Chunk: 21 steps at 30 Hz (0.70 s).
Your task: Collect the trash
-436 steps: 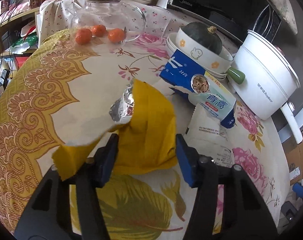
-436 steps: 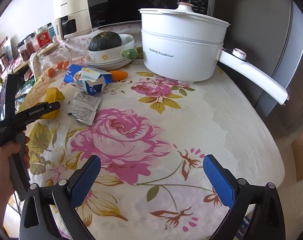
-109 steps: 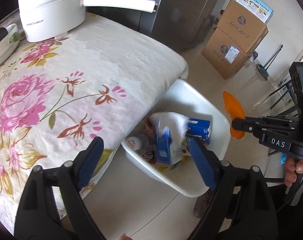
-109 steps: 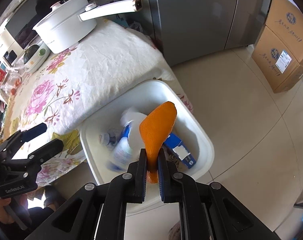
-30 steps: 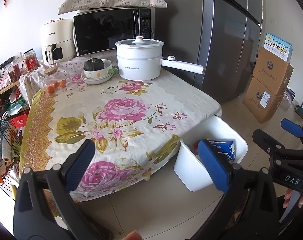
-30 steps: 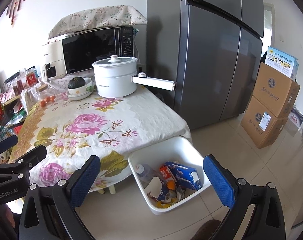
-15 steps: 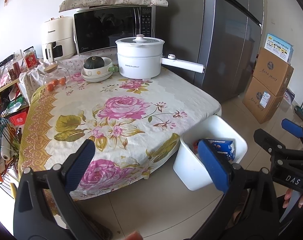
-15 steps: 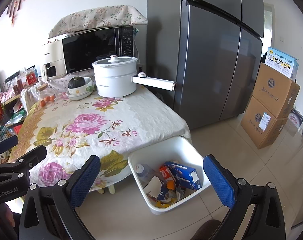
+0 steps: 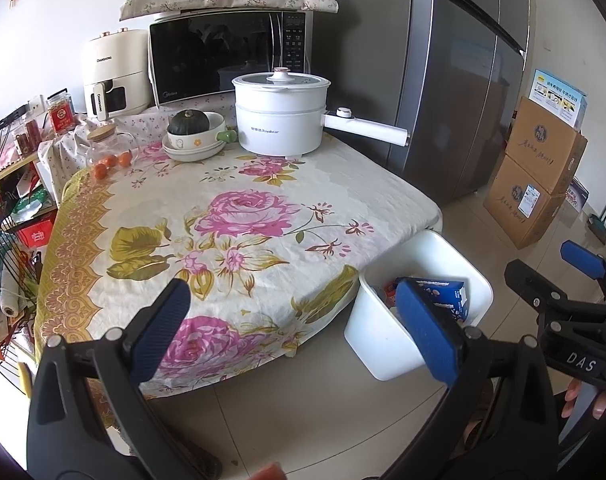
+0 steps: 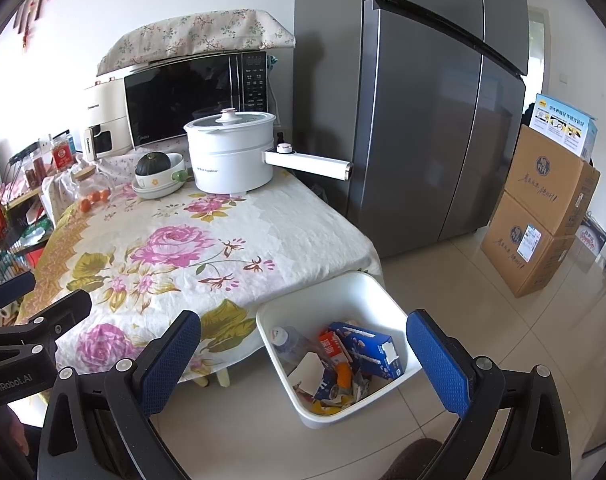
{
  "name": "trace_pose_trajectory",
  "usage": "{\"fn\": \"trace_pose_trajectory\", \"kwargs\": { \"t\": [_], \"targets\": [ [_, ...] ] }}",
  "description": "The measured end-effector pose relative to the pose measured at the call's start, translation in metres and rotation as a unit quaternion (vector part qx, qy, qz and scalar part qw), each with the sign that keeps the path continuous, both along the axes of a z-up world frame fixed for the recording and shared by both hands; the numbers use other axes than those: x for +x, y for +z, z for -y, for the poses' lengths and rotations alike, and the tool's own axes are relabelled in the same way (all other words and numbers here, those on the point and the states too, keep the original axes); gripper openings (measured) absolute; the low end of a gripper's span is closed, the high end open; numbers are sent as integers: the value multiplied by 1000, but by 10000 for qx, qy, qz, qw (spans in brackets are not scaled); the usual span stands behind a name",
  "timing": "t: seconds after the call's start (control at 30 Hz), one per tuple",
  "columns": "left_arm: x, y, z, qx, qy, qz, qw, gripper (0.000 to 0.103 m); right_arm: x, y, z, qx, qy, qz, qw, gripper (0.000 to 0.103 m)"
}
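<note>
A white trash bin (image 10: 387, 304) stands on the floor at the table's near right corner; it also shows in the left wrist view (image 9: 383, 340). Inside lie a blue carton (image 10: 367, 348), a clear bottle (image 10: 287, 340), an orange piece (image 10: 344, 374) and crumpled wrappers. My left gripper (image 9: 295, 332) is open and empty, held back from the table. My right gripper (image 10: 303, 360) is open and empty, above the floor in front of the bin. Each gripper shows at the edge of the other's view.
The floral tablecloth (image 9: 239, 216) bears a white electric pot (image 9: 281, 114) with a long handle, a bowl with a green squash (image 9: 191, 124) and a glass jar of oranges (image 9: 111, 152). A microwave (image 9: 227, 56), a grey fridge (image 10: 431, 100) and stacked cardboard boxes (image 10: 539, 216) stand around.
Almost nothing in the last second; both grippers stay open and pulled back. Earlier, the right gripper held the orange piece over the bin and let it go.
</note>
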<state>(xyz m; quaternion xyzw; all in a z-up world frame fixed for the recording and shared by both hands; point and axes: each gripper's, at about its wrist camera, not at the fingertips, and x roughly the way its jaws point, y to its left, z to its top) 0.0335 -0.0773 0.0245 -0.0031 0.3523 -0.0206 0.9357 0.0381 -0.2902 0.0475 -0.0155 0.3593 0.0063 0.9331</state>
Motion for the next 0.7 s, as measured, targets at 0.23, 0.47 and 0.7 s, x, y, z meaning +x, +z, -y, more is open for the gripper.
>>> {"fn": "trace_pose_trajectory", "kwargs": {
  "t": [0.23, 0.47, 0.7],
  "targets": [
    [0, 0, 0, 2, 0, -2, 10000, 102, 0, -1, 0, -9, 6, -3, 10000, 103],
    [0, -2, -2, -54, -6, -37, 10000, 102, 0, -1, 1, -14, 8, -10, 10000, 103],
    [0, 1, -8, -298, -34, -41, 9995, 102, 1, -7, -1, -32, 115, -122, 9999, 103]
  ]
}}
